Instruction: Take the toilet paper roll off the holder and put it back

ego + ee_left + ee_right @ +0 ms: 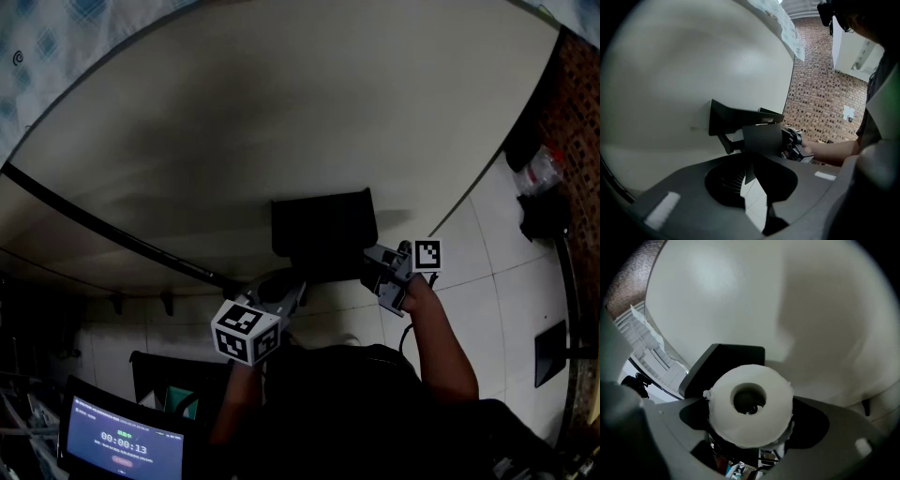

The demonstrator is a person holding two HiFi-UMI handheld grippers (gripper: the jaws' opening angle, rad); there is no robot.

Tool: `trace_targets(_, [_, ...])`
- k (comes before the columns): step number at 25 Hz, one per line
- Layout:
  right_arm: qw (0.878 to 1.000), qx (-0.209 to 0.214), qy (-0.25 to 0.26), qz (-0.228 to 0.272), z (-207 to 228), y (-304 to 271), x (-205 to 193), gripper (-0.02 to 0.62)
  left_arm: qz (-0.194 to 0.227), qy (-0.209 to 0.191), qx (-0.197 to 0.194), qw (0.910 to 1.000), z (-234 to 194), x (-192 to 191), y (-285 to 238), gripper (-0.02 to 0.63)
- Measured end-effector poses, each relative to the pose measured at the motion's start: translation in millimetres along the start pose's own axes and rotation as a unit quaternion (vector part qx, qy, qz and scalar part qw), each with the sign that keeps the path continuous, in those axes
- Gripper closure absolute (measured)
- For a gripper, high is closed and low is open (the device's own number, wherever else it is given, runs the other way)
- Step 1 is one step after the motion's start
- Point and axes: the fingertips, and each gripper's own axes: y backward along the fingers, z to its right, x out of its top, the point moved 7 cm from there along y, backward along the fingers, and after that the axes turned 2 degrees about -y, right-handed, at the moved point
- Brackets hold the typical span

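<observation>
Toilet paper roll [774,420] | gripped end-on by right fingers [813,425] (before holder [726,358]) | left fingers [725,183] apart

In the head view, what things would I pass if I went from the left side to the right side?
First the screen with a timer → left gripper → black holder → right gripper.

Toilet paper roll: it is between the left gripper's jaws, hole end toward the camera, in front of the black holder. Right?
Wrong gripper. The right gripper view shows the toilet paper roll between the jaws of the right gripper, hole end toward the camera, in front of the black holder; the left gripper holds no roll.
</observation>
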Motion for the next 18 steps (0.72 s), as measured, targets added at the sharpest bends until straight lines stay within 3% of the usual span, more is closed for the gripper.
trace_targets(7, [1.000,0.001,-0.004,0.002,-1.2,-2.2,0.2,0.141,0.001,0.006,-0.005,1.0000,-0.6,-0.8,-2.4,0.540])
trace_targets(12, [0.999,0.008,-0.007,0.054,0.9,18.5,9.2,0.098,0.001,0.002,-0.007,1.0000,-2.8,-3.5,-2.0,0.541])
trace_targets(16, [0.997,0.016,-0.004,0.077,-2.5,31.7,16.5,0.100,0.002,0.002,-0.008,1.0000,-2.5,-2.9,-1.6,0.540])
trace_targets(18, [0.997,0.010,-0.002,0.077,-1.2,34.3,16.8,0.132,0.003,0.004,-0.009,1.0000,-2.0,-2.5,-1.6,0.541])
